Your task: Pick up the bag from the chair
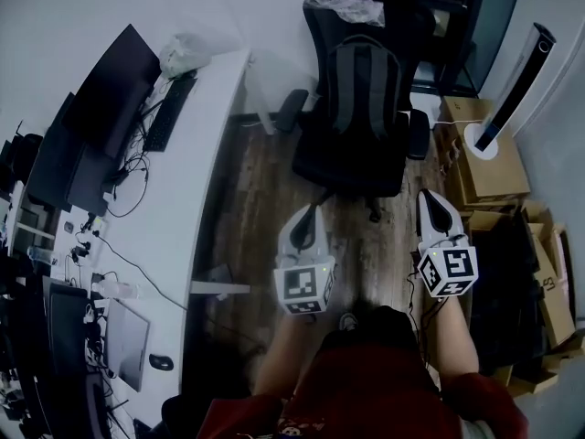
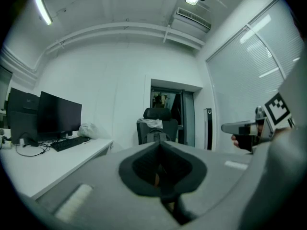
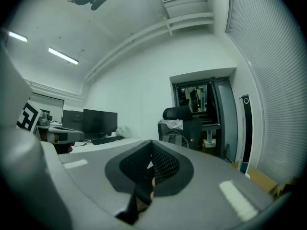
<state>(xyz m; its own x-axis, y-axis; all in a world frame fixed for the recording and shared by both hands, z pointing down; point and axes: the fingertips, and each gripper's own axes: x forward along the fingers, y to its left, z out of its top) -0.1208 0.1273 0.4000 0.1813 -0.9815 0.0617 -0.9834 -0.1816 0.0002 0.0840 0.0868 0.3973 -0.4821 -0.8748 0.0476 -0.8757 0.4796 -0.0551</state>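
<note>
office room with a wooden floor (image 1: 265,199) and a white curved counter (image 1: 206,154) down the left of the head view. left tool (image 1: 312,214) has its jaws pressed together with nothing between them; its own view shows the dark pads meeting in one seam. right tool (image 1: 430,199) is the same, jaws together and empty. both are held level in front of the person, side by side but apart, pointing toward the chair (image 1: 352,163). neither touches anything.

past the tips is bare floor, then the black office chair, which sits between the counter and a stack of cardboard boxes (image 1: 489,176). the bag (image 1: 364,85) is a dark grey backpack. it stands upright on the seat against the backrest, with two lighter vertical bands on the side facing the person. top handle is too small to make out. a second chair (image 1: 352,3) stands behind with something pale draped over it. monitor (image 1: 114,90) and keyboard (image 1: 169,112) are on the counter, and a tall tower fan (image 1: 516,80) stands at right. none of these belong to the task.

step in hand looks like the approach: no grasp has begun and the bag is untouched on the chair, well apart from both tools. next move, as i read it:
- close the gap to the chair.
- open at least one tool before reaching the bag.
- aim at the top handle or a strap, shut on it, and lift clear of the seat and armrests.

likely risks: the chair may roll or swivel if pushed. the bag is soft and may sag, so the second tool may need to support it.
</note>
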